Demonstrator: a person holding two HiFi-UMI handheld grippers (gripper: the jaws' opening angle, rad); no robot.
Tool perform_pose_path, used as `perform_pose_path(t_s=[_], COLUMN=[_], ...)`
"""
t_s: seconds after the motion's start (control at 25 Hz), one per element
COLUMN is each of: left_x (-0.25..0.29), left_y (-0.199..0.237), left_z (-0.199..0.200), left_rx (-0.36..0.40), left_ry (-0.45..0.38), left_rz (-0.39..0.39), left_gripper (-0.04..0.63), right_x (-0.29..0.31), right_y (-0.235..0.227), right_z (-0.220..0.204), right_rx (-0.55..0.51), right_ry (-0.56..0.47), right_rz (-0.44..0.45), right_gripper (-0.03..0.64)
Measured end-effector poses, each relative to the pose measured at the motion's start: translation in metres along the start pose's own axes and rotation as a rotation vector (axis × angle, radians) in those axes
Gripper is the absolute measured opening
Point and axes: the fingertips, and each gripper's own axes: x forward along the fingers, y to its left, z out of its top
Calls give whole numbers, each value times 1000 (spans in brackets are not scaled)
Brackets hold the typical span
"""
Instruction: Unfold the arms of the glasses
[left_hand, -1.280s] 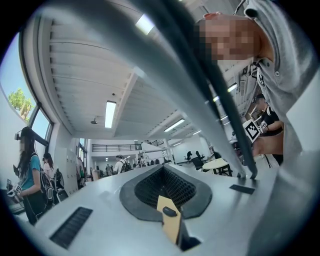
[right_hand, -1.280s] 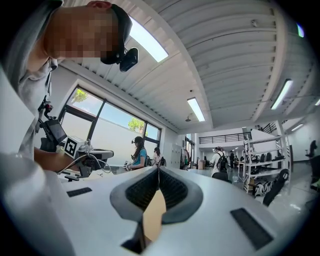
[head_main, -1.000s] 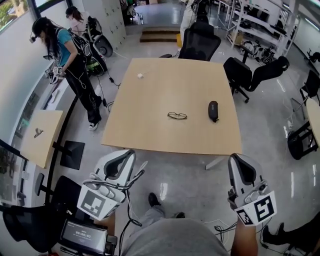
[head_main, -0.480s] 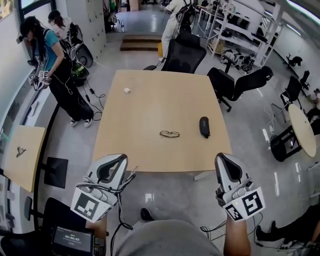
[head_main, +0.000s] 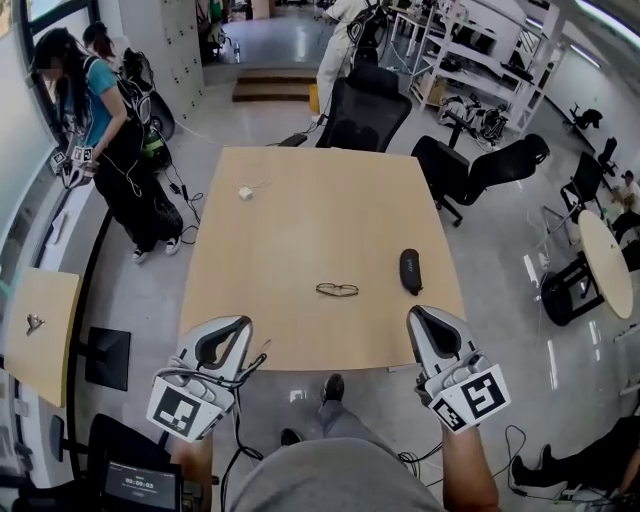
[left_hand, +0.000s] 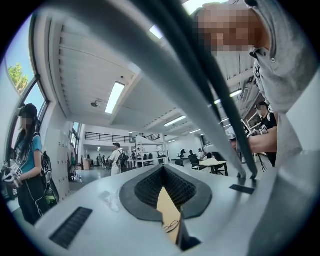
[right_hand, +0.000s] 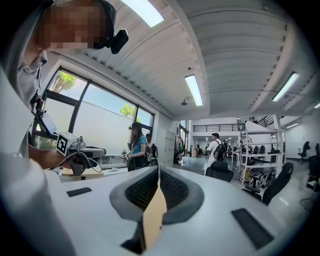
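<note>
My left claw (head_main: 236, 324) and right claw (head_main: 420, 314) are both pinched together, empty; the glasses (head_main: 337, 290) lie ahead, between them (touching neither) on the table (head_main: 300, 200).

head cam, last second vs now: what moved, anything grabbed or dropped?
The left tool and right tool both moved forward and now reach the near edge of the table. Nothing was taken or let go, and both tools stay shut and empty. The glasses and black case lie on the table, untouched.
</note>
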Motion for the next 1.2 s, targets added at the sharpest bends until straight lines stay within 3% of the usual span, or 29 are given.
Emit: perform_pose_path(t_s=[0.4,0.6,0.96,1.2], left_x=[133,190,228,244], left_y=[30,29,28,16], left_z=[-76,-141,-296,-368], left_rx=[-48,-89,-229,-290], left_ry=[117,206,443,551], left_rz=[14,-9,-132,-249], left_gripper=[6,6,6,6], right_x=[102,145,189,202], right_y=[-100,-133,-140,-129], right_z=[-83,-150,-295,-354], right_rx=[68,93,148,184], right_ry=[111,230,498,602], right_rz=[104,189,245,267], right_gripper=[9,9,9,11])
